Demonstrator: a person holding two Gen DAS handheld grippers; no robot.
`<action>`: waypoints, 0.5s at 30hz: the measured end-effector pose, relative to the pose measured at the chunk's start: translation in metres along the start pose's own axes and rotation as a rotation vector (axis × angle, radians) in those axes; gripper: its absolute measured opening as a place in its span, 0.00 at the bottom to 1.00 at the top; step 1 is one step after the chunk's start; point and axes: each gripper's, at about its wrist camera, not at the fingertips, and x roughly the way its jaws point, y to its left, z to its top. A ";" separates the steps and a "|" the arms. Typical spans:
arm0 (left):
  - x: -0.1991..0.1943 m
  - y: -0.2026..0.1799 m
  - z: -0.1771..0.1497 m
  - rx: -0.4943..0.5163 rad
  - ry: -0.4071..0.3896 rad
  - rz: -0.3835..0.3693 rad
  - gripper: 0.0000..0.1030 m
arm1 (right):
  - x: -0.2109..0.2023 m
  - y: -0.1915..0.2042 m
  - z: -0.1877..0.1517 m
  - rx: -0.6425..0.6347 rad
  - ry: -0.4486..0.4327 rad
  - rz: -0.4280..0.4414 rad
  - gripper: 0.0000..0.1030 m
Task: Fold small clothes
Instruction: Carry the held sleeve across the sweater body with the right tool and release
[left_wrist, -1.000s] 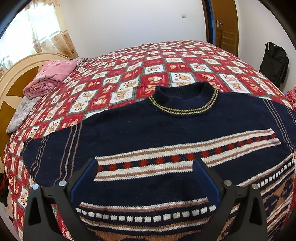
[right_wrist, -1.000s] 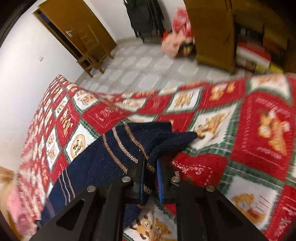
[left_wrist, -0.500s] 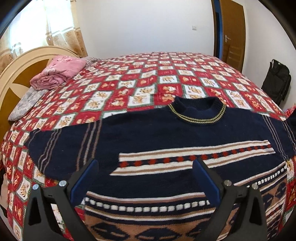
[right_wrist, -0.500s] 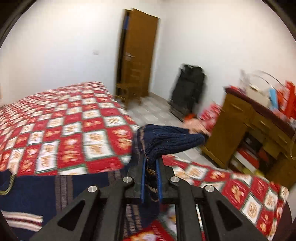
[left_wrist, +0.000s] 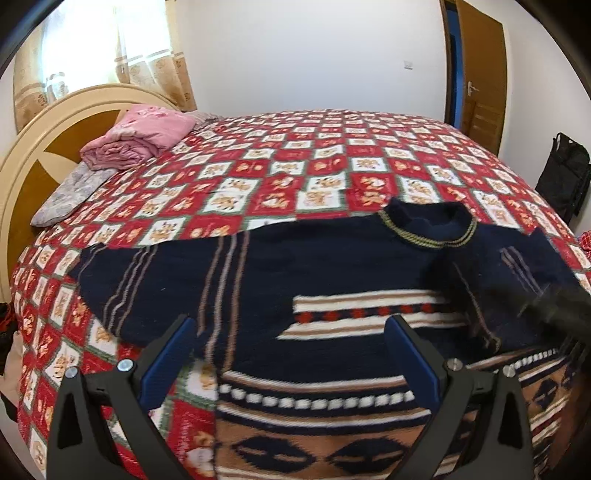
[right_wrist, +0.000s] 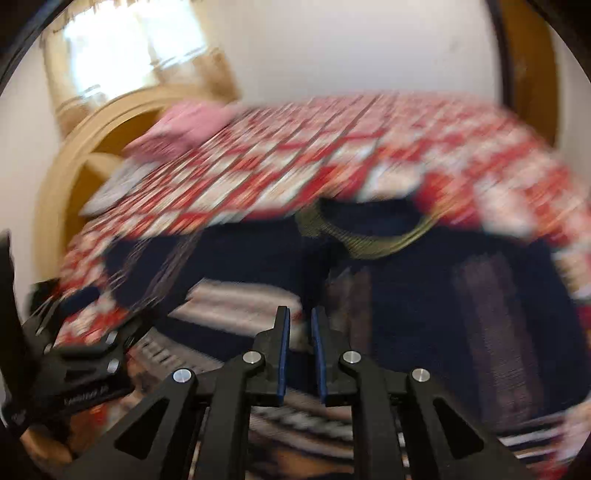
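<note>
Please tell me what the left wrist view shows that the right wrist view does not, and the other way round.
Only the left wrist view shows the black bag by the wall, the wall switch, and the open left hand-held gripper from behind. Only the right wrist view, which is blurred, shows the right hand-held gripper shut on the sweater sleeve, folded over the chest. Both share the navy sweater, the red patterned bedspread, the pink folded cloth and the headboard.

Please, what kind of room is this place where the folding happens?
Most likely a home bedroom. A large bed with a red patterned bedspread fills the view, with a curved headboard at its end, a curtained window behind it and a wooden door.
</note>
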 end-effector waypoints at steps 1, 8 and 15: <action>0.001 0.003 -0.001 0.001 0.004 0.002 1.00 | 0.008 0.000 -0.006 0.033 0.029 0.056 0.12; 0.017 -0.002 -0.005 0.018 0.035 -0.083 1.00 | -0.032 -0.050 -0.019 0.208 -0.001 0.141 0.12; 0.064 -0.050 -0.002 -0.023 0.183 -0.317 0.82 | -0.086 -0.092 -0.042 0.331 -0.109 -0.065 0.12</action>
